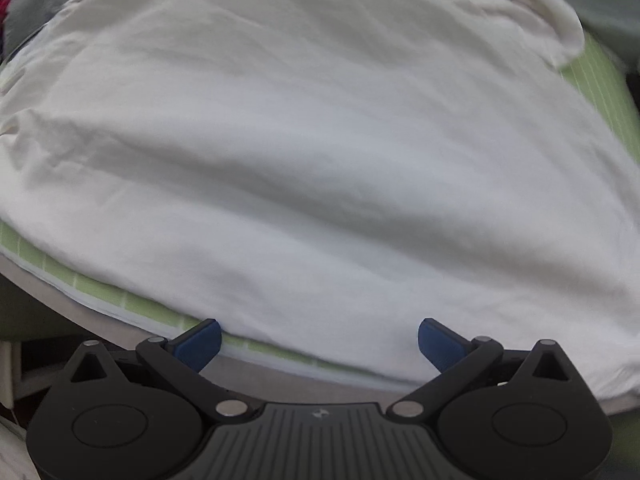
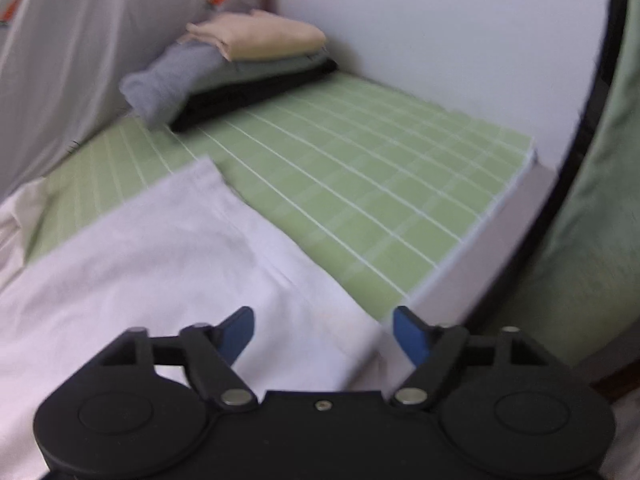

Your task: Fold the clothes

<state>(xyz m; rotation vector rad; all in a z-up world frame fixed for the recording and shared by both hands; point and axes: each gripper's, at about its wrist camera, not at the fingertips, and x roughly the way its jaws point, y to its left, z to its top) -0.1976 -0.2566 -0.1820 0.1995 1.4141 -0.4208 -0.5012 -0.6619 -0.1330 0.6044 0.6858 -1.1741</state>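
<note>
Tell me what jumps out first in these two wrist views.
The big white garment spread over the green gridded mat fills the left wrist view. In the right wrist view, a stack of folded clothes sits at the mat's far corner by the wall, tan piece on top, grey and black beneath. Both the left gripper and right gripper hang at the garment's near edge, jaws open, nothing held.
</note>
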